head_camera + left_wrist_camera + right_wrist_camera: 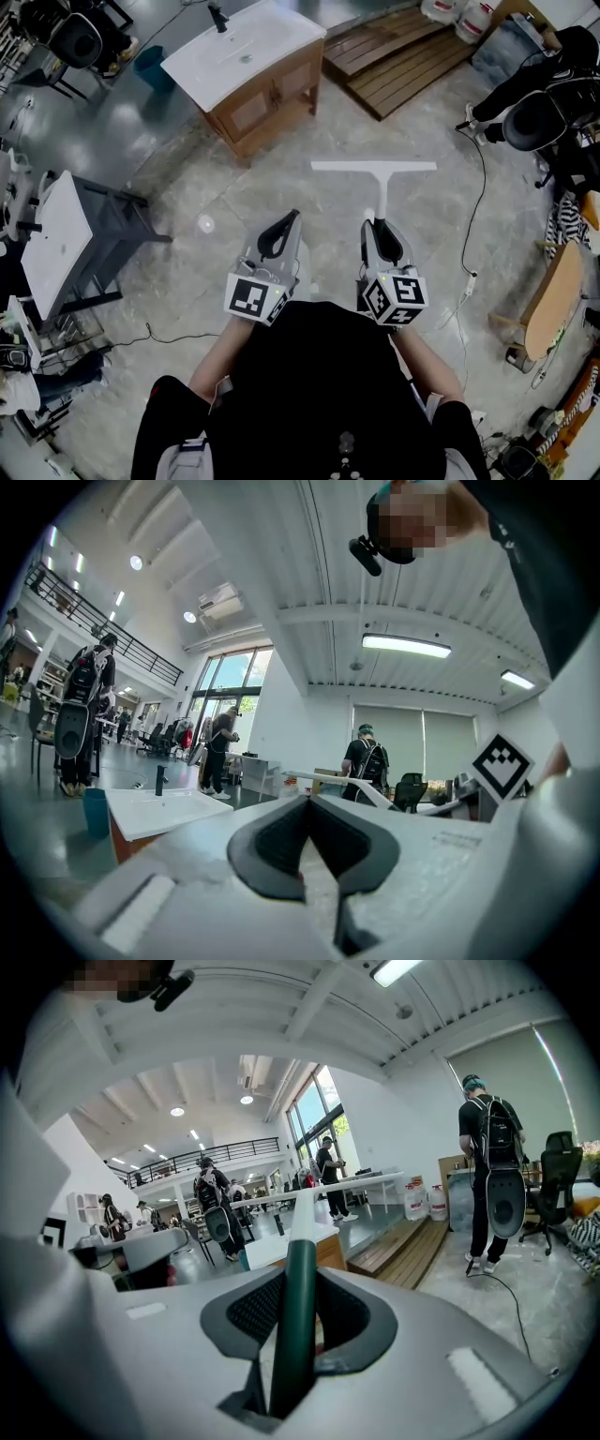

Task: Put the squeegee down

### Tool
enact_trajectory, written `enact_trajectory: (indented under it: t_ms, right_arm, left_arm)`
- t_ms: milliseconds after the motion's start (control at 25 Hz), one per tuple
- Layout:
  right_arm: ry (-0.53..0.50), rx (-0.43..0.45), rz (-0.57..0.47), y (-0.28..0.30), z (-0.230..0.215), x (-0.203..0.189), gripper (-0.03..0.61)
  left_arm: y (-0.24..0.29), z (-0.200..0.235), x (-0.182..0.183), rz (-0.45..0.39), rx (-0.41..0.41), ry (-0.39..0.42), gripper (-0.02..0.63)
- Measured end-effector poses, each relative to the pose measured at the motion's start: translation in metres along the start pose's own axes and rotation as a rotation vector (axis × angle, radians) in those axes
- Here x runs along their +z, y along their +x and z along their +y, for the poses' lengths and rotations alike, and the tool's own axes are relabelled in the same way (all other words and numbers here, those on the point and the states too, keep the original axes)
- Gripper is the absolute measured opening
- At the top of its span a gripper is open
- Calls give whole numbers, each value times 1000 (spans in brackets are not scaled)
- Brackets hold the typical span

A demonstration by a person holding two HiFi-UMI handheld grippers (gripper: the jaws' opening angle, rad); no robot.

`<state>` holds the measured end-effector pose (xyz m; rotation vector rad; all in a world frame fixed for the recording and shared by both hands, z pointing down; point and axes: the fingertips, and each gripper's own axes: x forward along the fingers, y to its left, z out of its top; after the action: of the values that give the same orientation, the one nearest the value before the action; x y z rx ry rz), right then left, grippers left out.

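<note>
sticking straight out ahead of the right tool (pixel 382 232), the squeegee (pixel 375 167) has its green handle pinched in that tool, with its long white blade lying crosswise above the floor (pixel 187 192). the left tool (pixel 279 234) is closed on nothing.

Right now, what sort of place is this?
Probably a big open hall used as a lab or workshop: a sink cabinet stands loose on the stone floor, an office chair nearby, a balcony under a high ceiling.
</note>
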<state>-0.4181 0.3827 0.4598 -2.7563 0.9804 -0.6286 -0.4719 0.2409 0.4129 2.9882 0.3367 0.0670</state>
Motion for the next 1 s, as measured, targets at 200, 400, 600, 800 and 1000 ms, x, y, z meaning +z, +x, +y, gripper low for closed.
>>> enact_trajectory:
  t_ms: [200,400,600,800,1000]
  right_arm:
    - [11,-6,33,47,-14,13,97]
    - [43,-9,37,103,-17,35,97]
    - [31,-16,33,153,-21,58,97]
    - [31,-51,9,200,-31,86,97]
    - [7,-56,-13,232,-24,104,97]
  left_arm:
    - [48,29,4,7,-7,-6,2]
    - [93,68,12,5,-15,-7,2]
    - [140,102,16,12,-37,-20,2]
    - [178,135,30,-16,-68,-10,2]
    - [196,171,39,-35,-60,-26,2]
